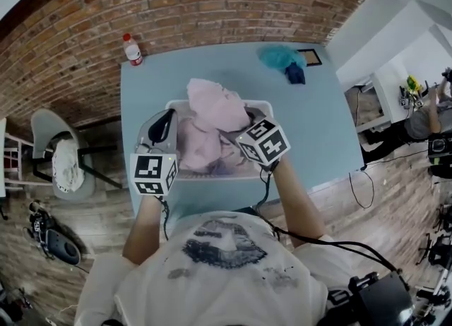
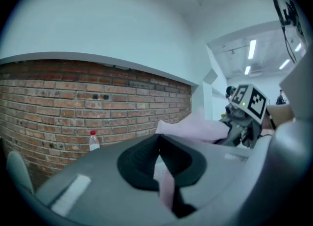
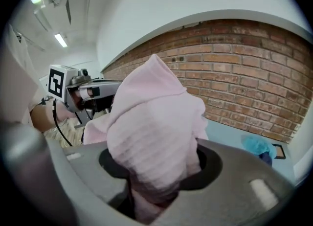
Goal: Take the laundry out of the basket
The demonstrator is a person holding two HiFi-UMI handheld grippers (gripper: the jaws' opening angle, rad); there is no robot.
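Clamped right gripper (image 3: pixel 155 171) on a thick bunch of the pink towel (image 1: pixel 215 106), left gripper (image 2: pixel 159 167) on a thin fold, over the basket (image 1: pixel 263 104); probably risked tugging that fold free, or snagging laundry (image 1: pixel 229 155) beneath.

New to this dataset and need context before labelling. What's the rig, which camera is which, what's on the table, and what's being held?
There is no robot here: a person holds a handheld two-finger gripper in each hand. The wide picture comes from a camera on the person's head, looking steeply down. The other two come from cameras riding on each gripper, looking along its fingers. The marker cubes are part of the grippers.

On the blue table stands a white laundry basket with more laundry inside. A bottle sits at the far left corner and a teal cloth at the far right.

The left gripper and the right gripper are both shut on what looks like one pink garment, held above the basket.
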